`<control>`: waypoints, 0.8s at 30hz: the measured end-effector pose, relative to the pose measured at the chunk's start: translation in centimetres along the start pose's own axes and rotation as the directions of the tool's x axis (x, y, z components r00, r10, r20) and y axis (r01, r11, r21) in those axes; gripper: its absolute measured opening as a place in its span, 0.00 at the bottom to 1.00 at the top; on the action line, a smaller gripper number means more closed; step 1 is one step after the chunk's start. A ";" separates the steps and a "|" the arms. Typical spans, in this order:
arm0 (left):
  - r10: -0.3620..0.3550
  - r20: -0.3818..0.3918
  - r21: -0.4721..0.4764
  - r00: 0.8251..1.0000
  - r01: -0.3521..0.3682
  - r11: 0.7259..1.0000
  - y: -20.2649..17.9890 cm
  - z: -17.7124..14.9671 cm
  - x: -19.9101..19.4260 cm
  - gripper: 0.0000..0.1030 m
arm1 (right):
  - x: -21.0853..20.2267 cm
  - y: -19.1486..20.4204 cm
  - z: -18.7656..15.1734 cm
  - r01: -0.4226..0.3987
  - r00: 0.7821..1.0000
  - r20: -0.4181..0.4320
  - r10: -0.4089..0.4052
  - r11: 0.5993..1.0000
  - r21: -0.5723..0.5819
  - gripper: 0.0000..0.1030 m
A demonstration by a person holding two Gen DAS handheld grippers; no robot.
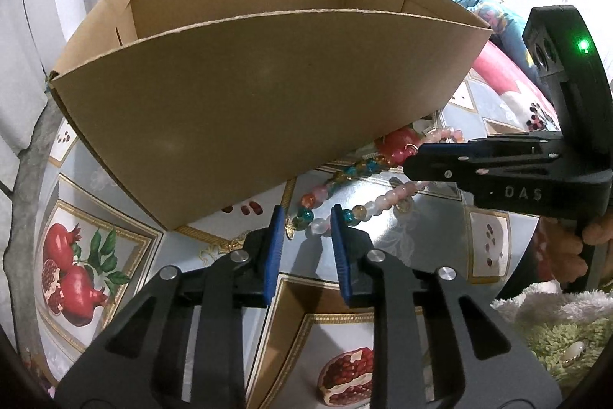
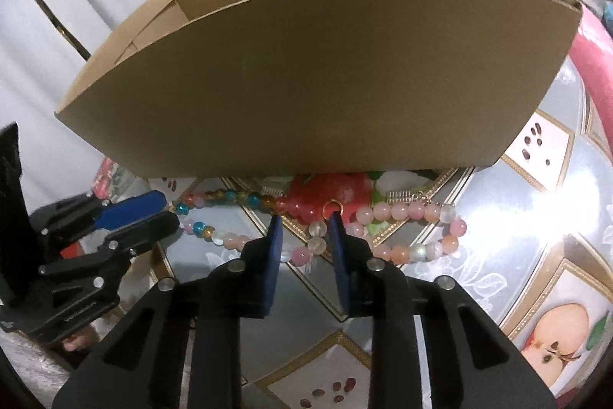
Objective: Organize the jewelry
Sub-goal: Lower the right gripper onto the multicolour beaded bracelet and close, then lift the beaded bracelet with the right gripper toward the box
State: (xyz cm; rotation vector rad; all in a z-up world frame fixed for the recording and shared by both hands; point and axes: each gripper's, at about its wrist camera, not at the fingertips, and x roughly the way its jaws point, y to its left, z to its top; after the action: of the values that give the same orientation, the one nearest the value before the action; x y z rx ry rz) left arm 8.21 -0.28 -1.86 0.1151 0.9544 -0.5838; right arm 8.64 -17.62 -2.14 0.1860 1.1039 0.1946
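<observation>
One cardboard box [image 2: 318, 75], two claws, several bead strands [image 2: 406, 213]

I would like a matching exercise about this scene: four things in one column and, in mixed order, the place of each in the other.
Things:
1. cardboard box
2. left hand-held gripper
3. right hand-held gripper
4. tablecloth

Places:
a. fingers either side of the white beads
b. under everything
c. fingers either side of the teal beads
d. standing behind the beads

Pairs: 1-d, 2-c, 3-a, 4-b
</observation>
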 end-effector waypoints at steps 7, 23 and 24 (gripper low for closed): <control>0.002 -0.006 0.007 1.000 -0.002 1.000 -0.2 0.3 0.3 0.23 | 0.3 1.0 0.0 0.019 1.000 0.009 -0.019 1.000 -0.006 0.10; 0.076 -0.070 0.115 0.995 -0.068 0.991 -1.8 1.5 2.5 0.15 | -0.2 -0.3 -0.6 -0.025 1.000 0.018 0.024 0.999 0.027 0.10; 0.079 -0.074 0.114 0.994 -0.070 0.991 -1.8 1.5 2.6 0.14 | -0.2 -0.4 -0.6 -0.030 0.999 0.019 0.030 0.999 0.031 0.10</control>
State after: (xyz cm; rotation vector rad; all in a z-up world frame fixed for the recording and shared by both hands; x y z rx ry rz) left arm 9.53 -3.39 -2.77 0.2735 0.9889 -0.5665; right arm 8.07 -18.02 -2.35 0.2318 1.0864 0.2022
